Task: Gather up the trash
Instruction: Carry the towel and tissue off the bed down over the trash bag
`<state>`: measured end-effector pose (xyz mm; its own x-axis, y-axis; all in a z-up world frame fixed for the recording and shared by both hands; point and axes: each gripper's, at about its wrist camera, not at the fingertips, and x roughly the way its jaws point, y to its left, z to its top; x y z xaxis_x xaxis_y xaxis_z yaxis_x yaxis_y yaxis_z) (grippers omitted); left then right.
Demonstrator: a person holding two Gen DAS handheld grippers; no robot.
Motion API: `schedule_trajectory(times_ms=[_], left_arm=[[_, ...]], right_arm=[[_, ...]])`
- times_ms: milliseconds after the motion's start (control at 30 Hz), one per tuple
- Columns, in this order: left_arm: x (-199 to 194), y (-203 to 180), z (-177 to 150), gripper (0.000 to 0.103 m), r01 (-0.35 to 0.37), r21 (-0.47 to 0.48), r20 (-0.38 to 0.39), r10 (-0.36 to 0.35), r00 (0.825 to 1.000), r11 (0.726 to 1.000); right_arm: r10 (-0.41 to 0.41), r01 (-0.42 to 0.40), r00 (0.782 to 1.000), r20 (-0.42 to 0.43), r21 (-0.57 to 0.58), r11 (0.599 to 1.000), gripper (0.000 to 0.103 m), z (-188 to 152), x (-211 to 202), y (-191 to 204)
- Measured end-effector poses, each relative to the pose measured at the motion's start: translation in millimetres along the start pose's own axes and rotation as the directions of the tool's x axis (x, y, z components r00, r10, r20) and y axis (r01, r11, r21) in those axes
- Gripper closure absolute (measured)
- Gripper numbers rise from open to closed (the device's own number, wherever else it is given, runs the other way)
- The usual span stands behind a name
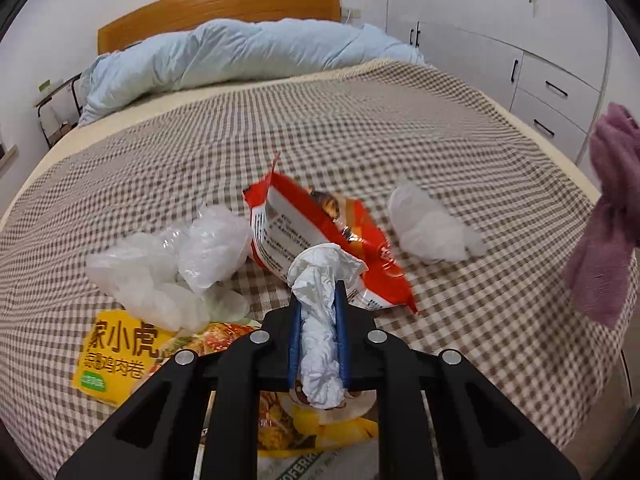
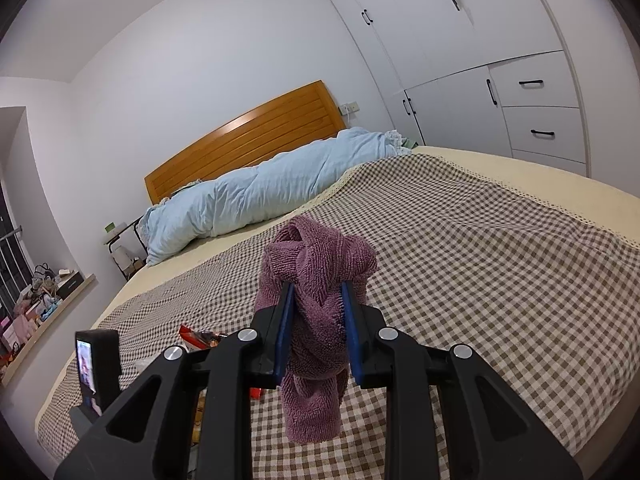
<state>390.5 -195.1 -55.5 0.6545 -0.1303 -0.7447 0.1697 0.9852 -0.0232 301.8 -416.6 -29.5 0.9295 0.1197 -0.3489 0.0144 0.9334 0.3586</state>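
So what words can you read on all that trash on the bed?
"家小虎": big characters on the yellow packet.
Smaller brown line beneath: too blurred to be sure.
"OFERR": cut-off letters on the white wrapper at the bottom edge.
Red packet: fine print, too small to read.
Right wrist view: nothing readable.

Crinkled white paper wad (image 1: 318, 332), glossy red plastic snack wrapper (image 1: 320, 236), fuzzy mauve terry cloth (image 2: 316, 320), matt checked woven bedspread (image 1: 360, 128), polished orange wooden headboard (image 2: 248, 140)
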Motion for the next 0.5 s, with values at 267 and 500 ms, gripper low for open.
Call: schedule_trajectory(times_ms=[267, 500], left_arm=[[-30, 0, 3, 0.091, 0.02, -0.003, 0.065, -0.02, 0.998, 1.0], [-65, 3, -4, 0.091, 0.064, -0.02, 0.108, -0.062, 0.992, 0.998]], right_arm=[[0.031, -0.032, 1.0, -0.003, -0.011, 0.999, 0.079, 0, -4, 1], [0.045, -0.046, 0.999, -0.004, -0.058, 0.997, 0.079, -5, -20, 9]])
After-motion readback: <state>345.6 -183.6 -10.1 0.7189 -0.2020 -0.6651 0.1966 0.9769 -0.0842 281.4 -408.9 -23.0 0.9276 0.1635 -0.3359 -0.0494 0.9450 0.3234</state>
